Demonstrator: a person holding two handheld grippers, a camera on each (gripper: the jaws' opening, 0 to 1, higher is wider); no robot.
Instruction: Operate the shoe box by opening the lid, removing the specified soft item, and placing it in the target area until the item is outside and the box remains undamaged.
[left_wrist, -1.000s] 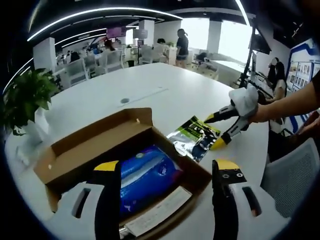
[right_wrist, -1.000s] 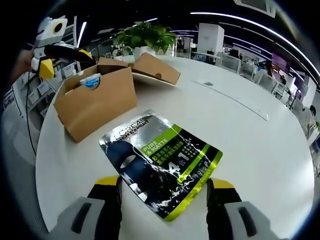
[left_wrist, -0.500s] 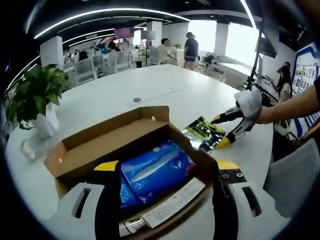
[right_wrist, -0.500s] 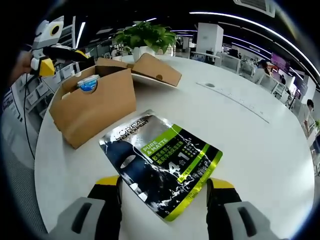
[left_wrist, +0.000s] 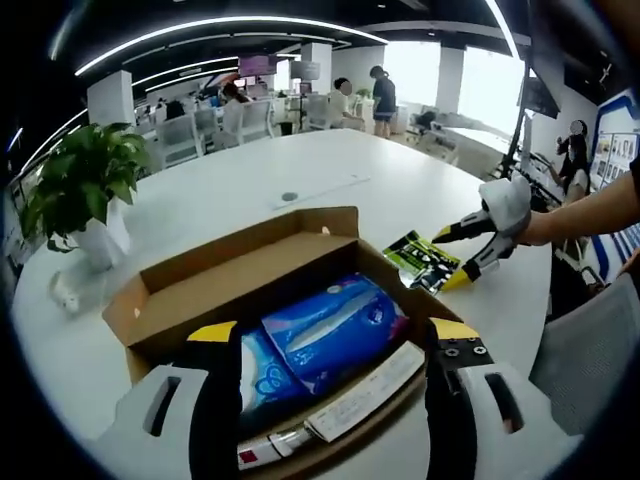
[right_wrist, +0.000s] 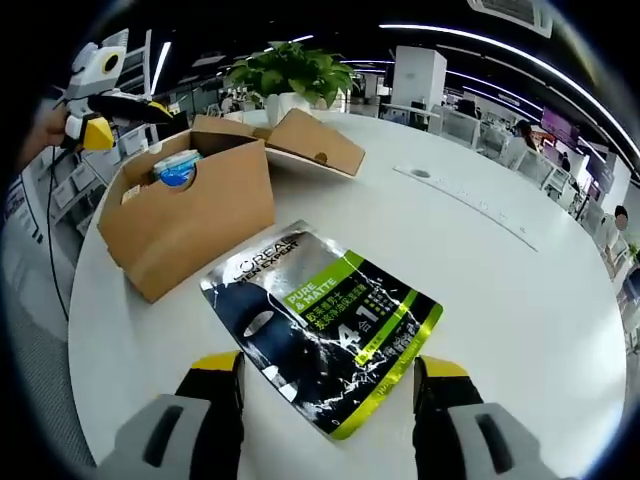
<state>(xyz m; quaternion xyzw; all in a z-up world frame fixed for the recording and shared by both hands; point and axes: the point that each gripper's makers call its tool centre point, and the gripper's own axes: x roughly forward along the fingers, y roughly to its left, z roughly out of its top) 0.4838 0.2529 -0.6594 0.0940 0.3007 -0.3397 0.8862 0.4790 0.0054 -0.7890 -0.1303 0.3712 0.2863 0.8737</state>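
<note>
Open-plan office, ceiling light strips, desks, people in background. Large white round table, surface clean. Cardboard shoe box on table, lid open and folded back; blue soft pack inside. Potted plant near box. Foil sachet flat on table beside box. Left gripper jaws apart over box, holding nothing. Right gripper jaws apart, straddling sachet's near end.

In the right gripper view the shoe box wall hides all its contents but a blue tip at the notch; the sachet small print is unreadable. In the left gripper view the blue packs run under the left gripper jaws — the box's near corner is cut off.
</note>
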